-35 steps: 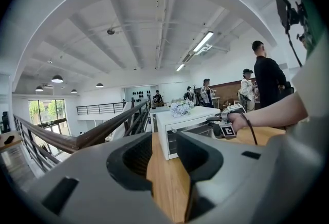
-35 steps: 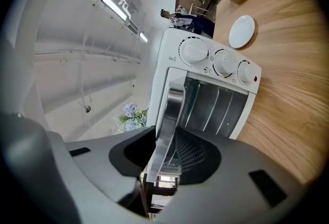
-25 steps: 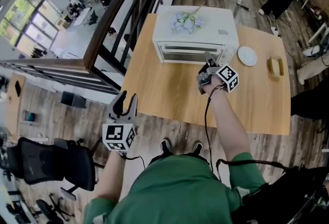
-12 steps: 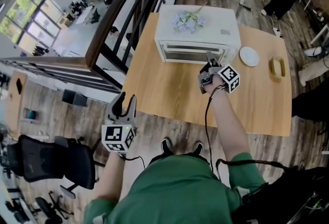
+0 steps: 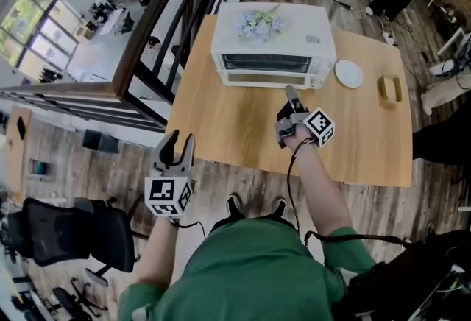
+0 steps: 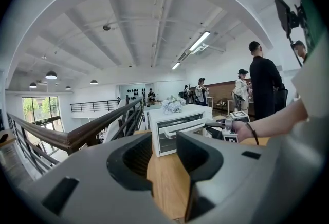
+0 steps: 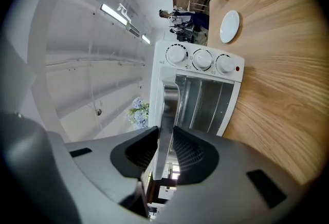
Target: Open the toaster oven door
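Note:
A white toaster oven [image 5: 271, 43] stands at the far side of the wooden table [image 5: 235, 128]. In the right gripper view its metal door handle [image 7: 168, 105] runs between the pads of my right gripper [image 7: 165, 153], and the jaws are closing on it. The door is pulled partly away from the oven [image 7: 205, 89], so the racks inside show. In the head view my right gripper [image 5: 289, 97] sits just in front of the oven. My left gripper [image 5: 176, 146] hangs open and holds nothing, off the table's near left corner; its own view shows the oven [image 6: 177, 120] beyond its jaws.
Pale flowers [image 5: 257, 25] lie on top of the oven. A white plate [image 5: 348, 73] and a small wooden holder [image 5: 390, 88] sit to its right. A dark stair railing [image 5: 147, 40] runs along the table's left side. A black office chair [image 5: 66, 231] stands at my left.
My right gripper has drawn back from the oven front toward me with the handle between its jaws, and the door has come away. The left gripper has stayed put.

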A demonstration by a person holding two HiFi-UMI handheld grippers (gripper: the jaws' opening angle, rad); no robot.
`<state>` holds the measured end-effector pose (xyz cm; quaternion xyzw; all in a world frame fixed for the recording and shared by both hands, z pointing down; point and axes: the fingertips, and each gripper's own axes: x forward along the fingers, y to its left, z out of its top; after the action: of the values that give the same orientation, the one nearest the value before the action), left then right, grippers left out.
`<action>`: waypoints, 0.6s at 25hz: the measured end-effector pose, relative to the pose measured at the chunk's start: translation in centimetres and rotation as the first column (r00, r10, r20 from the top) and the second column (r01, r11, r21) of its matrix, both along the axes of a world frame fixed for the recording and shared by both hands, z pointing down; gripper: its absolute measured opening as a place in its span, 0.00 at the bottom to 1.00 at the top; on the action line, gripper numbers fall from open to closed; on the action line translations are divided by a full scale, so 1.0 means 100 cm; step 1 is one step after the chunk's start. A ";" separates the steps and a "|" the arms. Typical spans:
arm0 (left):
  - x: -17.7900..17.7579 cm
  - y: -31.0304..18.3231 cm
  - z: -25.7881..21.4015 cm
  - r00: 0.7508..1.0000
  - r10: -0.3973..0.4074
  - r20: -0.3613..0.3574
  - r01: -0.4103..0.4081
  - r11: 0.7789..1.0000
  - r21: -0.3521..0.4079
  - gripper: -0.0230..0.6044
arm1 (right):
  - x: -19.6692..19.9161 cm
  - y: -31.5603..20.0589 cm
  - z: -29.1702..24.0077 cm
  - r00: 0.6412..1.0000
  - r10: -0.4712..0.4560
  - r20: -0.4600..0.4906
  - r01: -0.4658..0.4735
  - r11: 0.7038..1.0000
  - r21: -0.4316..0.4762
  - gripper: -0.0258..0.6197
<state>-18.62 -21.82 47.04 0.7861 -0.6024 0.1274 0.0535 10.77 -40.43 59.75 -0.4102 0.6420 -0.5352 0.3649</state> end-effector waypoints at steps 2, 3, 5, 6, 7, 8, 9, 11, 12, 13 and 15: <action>0.004 0.001 -0.001 1.000 0.011 0.001 -0.011 1.000 0.002 0.28 | 0.000 0.008 0.004 1.000 0.004 -0.007 -0.004 1.000 0.026 0.21; 0.006 0.001 -0.001 1.000 0.016 0.003 -0.016 1.000 0.001 0.28 | 0.001 0.012 0.007 1.000 0.007 -0.014 -0.006 0.999 0.035 0.21; 0.007 0.001 -0.001 1.000 0.021 0.007 -0.021 1.000 -0.002 0.28 | 0.002 0.021 0.013 1.000 0.012 -0.020 -0.011 0.999 0.054 0.21; 0.007 0.002 0.001 1.000 0.022 0.009 -0.022 1.000 -0.005 0.28 | 0.002 0.025 0.016 1.000 0.014 -0.018 -0.013 0.998 0.065 0.21; 0.007 0.002 0.002 1.000 0.023 0.011 -0.023 1.000 -0.009 0.28 | 0.002 0.029 0.020 1.000 0.015 -0.016 -0.014 0.997 0.075 0.21; 0.006 0.002 0.004 1.000 0.024 0.012 -0.023 1.000 -0.013 0.28 | 0.002 0.033 0.023 1.000 0.013 -0.014 -0.012 0.996 0.084 0.21; 0.006 0.002 0.005 1.000 0.024 0.013 -0.024 1.000 -0.016 0.28 | 0.001 0.037 0.026 1.000 0.011 -0.014 -0.009 0.996 0.093 0.20; 0.007 0.002 0.006 1.000 0.026 0.011 -0.025 0.999 -0.020 0.28 | 0.001 0.045 0.034 1.000 0.004 -0.025 -0.002 0.995 0.096 0.20; 0.008 0.002 0.007 1.000 0.028 0.010 -0.028 0.999 -0.020 0.28 | 0.002 0.050 0.038 1.000 0.002 -0.030 0.001 0.996 0.093 0.20; 0.010 0.002 0.007 0.999 0.032 0.009 -0.032 0.999 -0.021 0.28 | 0.002 0.054 0.041 0.999 -0.002 -0.034 0.005 0.995 0.096 0.19; 0.015 0.002 0.007 0.999 0.043 0.008 -0.043 0.999 -0.022 0.28 | 0.003 0.060 0.047 0.999 -0.007 -0.047 0.012 0.995 0.098 0.18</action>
<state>-17.10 -21.63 47.77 0.7976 -0.5844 0.1385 0.0566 11.07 -34.39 64.48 -0.4009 0.6778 -0.4950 0.3671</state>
